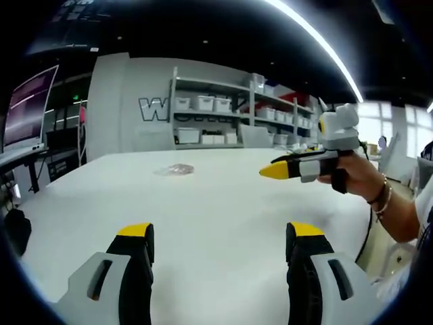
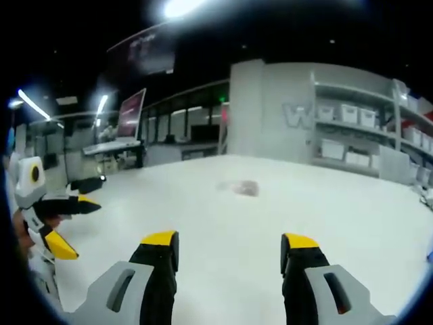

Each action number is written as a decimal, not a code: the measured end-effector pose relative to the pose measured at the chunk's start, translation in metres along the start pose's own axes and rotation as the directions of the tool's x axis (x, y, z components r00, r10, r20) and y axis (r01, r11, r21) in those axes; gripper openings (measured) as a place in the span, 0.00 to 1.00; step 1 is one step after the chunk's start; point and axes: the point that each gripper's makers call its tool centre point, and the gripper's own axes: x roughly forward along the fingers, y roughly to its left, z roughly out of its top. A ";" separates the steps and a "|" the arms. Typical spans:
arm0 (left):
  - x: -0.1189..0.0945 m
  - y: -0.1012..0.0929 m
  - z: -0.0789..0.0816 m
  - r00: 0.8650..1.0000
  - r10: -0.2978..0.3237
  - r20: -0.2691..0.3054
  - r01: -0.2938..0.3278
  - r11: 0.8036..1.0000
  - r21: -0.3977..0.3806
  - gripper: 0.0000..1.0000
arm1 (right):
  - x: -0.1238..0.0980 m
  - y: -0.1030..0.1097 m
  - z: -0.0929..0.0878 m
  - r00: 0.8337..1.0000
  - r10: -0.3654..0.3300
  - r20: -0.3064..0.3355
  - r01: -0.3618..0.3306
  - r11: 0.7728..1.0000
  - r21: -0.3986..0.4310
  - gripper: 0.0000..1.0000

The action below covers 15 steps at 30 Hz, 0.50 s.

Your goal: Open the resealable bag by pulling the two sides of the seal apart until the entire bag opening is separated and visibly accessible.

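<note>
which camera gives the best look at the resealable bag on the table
The right gripper view: the resealable bag sits nearer centre and a bit larger on the white table. The left gripper view shows it as a small, pale, blurry patch.

Ahead of my jaws, the only lettering I can read is a large "W" on the grey back wall (image 1: 135, 101); the letters after it are hidden behind shelving (image 1: 223, 112).

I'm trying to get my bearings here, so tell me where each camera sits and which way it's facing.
Left gripper view: rides the left gripper, jaws apart, facing across the white table toward shelving; the right gripper and a hand enter from the right.
Right gripper view: rides the right gripper, jaws apart; the left gripper shows at left.
Shared: the small clear resealable bag lying flat, untouched.
</note>
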 end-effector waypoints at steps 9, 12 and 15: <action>0.004 -0.004 0.000 1.000 -0.017 -0.013 0.017 1.000 -0.005 0.79 | 0.001 -0.002 0.000 1.000 0.014 -0.015 -0.013 1.000 0.017 0.60; 0.005 -0.007 0.002 1.000 -0.024 -0.010 0.024 1.000 -0.003 0.79 | 0.001 -0.003 0.003 1.000 0.014 -0.016 -0.014 1.000 0.014 0.60; 0.006 -0.009 0.003 1.000 -0.029 -0.008 0.029 1.000 -0.006 0.79 | 0.001 -0.003 0.009 1.000 0.020 -0.012 -0.020 1.000 0.011 0.60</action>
